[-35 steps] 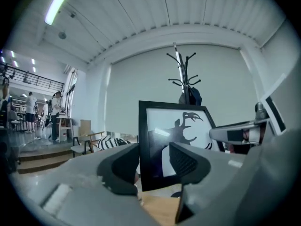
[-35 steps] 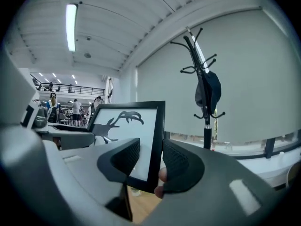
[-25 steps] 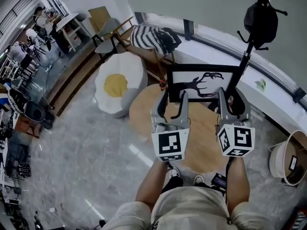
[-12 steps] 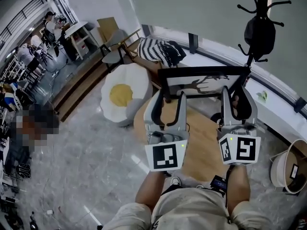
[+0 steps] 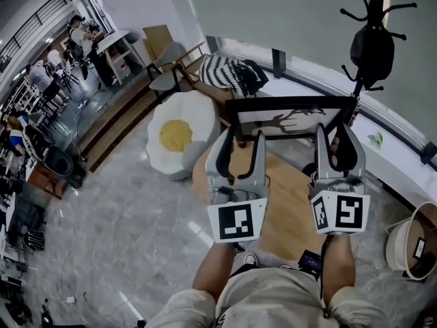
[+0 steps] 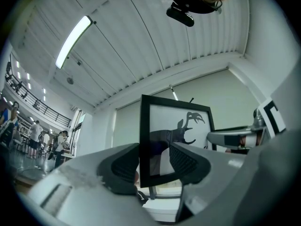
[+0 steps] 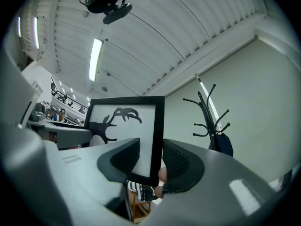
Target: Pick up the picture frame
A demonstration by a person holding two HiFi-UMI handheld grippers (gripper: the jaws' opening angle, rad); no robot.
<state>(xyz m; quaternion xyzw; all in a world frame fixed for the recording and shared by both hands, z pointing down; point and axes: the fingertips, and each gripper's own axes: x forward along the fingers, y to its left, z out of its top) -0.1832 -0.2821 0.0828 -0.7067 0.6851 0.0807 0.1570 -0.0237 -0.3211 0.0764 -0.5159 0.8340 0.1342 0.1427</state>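
Note:
The picture frame (image 5: 290, 118) is black-edged, with a dark antler silhouette on white. It hangs upright in the air above the round wooden table (image 5: 287, 207), held between both grippers. My left gripper (image 5: 237, 142) is shut on the frame's left edge, and my right gripper (image 5: 338, 142) is shut on its right edge. In the left gripper view the frame (image 6: 181, 124) stands with its left edge between the jaws of the left gripper (image 6: 153, 161). In the right gripper view the frame (image 7: 124, 121) has its right edge clamped in the right gripper (image 7: 151, 161).
A fried-egg cushion (image 5: 179, 135) lies on the floor to the left of the table. A chair with a striped cushion (image 5: 229, 74) stands behind it. A coat stand (image 5: 369, 43) with a black bag rises at the right, and a white basket (image 5: 410, 241) sits at the far right. People sit at the far left.
Both grippers rose with the frame between them and tilted upward, lifting it off the table. In the last half second they have stayed still.

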